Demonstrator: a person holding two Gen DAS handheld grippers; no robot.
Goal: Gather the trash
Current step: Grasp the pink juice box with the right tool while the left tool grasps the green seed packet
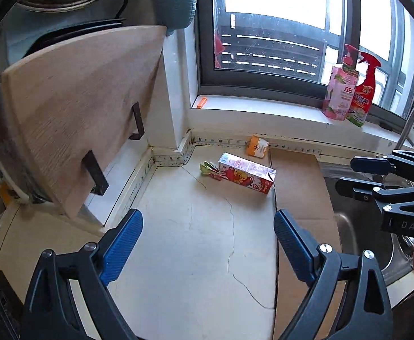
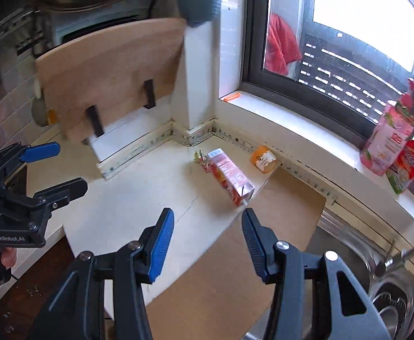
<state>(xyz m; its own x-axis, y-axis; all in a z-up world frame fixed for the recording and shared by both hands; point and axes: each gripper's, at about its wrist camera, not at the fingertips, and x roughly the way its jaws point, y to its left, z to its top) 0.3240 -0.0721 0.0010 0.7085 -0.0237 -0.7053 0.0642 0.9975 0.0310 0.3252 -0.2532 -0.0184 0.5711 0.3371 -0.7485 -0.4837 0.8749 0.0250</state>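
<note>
Two empty grippers hover over the counter, trash near the window corner.

Left gripper and right gripper both have fingers spread, holding nothing. The red carton lies on its side at 12 o'clock, a crumpled wrapper touching its 9 o'clock end, the orange packet at 1 o'clock against the wall.

Cracked white surface bearing a brown cardboard sheet, juice carton, crumpled wrapper and orange cup.
</note>
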